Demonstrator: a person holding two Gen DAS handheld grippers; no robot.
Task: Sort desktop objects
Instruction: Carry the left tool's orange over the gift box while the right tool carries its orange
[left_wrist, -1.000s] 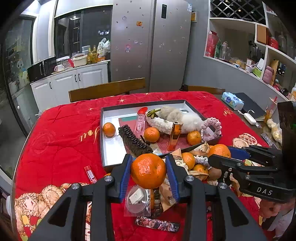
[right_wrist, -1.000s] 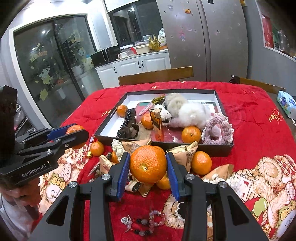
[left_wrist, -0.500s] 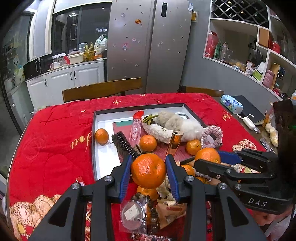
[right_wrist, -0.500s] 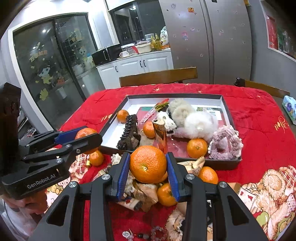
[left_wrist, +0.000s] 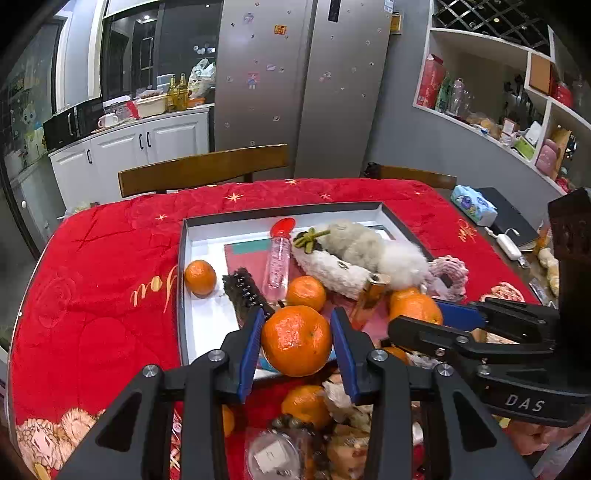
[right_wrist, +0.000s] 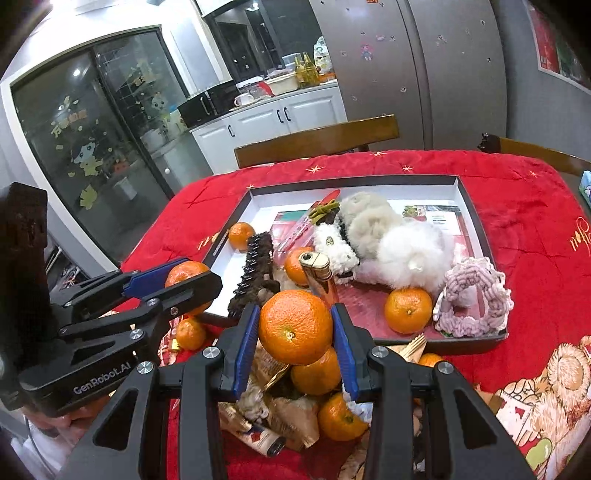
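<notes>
My left gripper (left_wrist: 297, 341) is shut on a tangerine (left_wrist: 296, 339), held over the near edge of the dark-rimmed box tray (left_wrist: 183, 280). My right gripper (right_wrist: 295, 328) is shut on another tangerine (right_wrist: 295, 326), just short of the tray's near rim (right_wrist: 461, 341). In the left wrist view the right gripper (left_wrist: 413, 314) shows at the right with its fruit (left_wrist: 415, 308); in the right wrist view the left gripper (right_wrist: 184, 275) shows at the left with its fruit (right_wrist: 184, 271). The tray holds loose tangerines (left_wrist: 200, 277), a dark hair clip (left_wrist: 243, 291), a clear tube (left_wrist: 279, 258), fluffy scrunchies (right_wrist: 406, 251) and a gold lighter (right_wrist: 319, 275).
A heap of tangerines (right_wrist: 341, 417), wrappers and beads (left_wrist: 295, 443) lies on the red cloth (left_wrist: 103, 295) in front of the tray. Wooden chairs (left_wrist: 203, 168) stand at the far side. A tissue pack (left_wrist: 472, 205) and a charger (left_wrist: 508, 245) lie at the right.
Both grippers have moved forward towards the tray, each with its tangerine still clamped. The heap of loose items has slid lower in both views.
</notes>
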